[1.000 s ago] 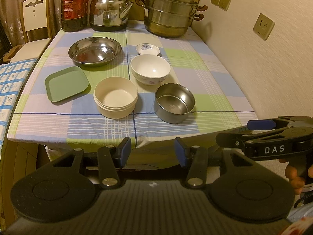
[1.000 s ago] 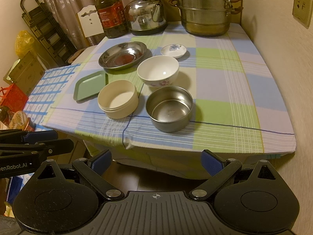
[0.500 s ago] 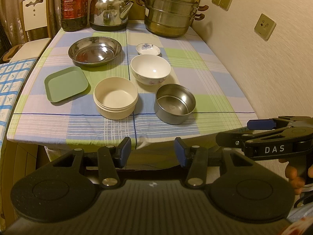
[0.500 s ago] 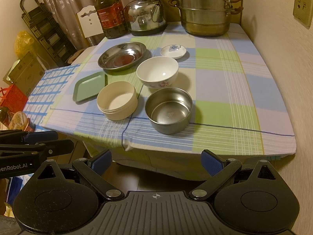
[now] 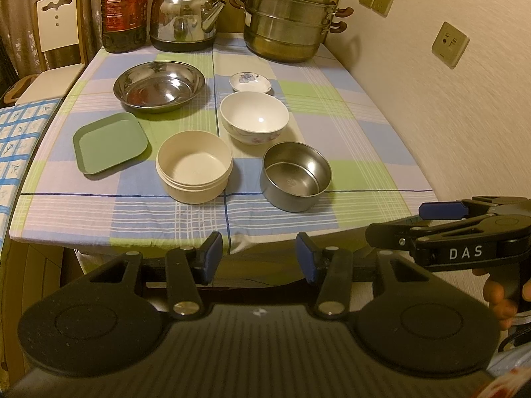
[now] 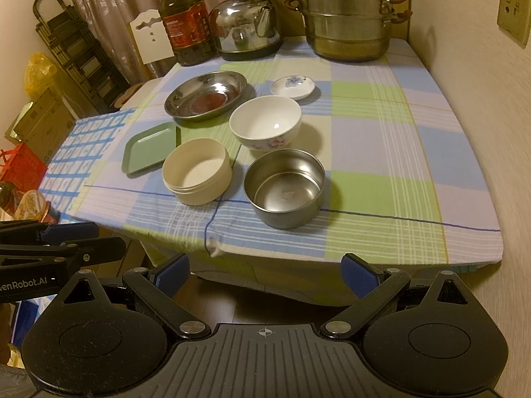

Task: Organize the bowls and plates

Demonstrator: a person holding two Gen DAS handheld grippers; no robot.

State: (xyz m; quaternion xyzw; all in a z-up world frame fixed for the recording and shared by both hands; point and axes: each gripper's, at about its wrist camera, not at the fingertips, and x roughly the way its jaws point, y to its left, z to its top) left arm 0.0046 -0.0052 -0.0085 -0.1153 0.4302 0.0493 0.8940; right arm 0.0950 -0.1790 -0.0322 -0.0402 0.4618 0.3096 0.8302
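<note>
Both claws (image 5: 259, 253) (image 6: 265, 273) agape, off-table

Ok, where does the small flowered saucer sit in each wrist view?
Left wrist: small flowered saucer upper centre, just behind the white bowl.
Right wrist: small flowered saucer upper centre, behind and right of the white bowl.
Shared landmark: the steamer pot behind it.

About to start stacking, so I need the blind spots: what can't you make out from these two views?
- Steamer pot: contents hidden by its lid, both views.
- Steel bowl: stamp on its base too small to read.
- Cream bowl: blocks one corner of the green plate, right view.
- Table: underside hidden by cloth.
</note>
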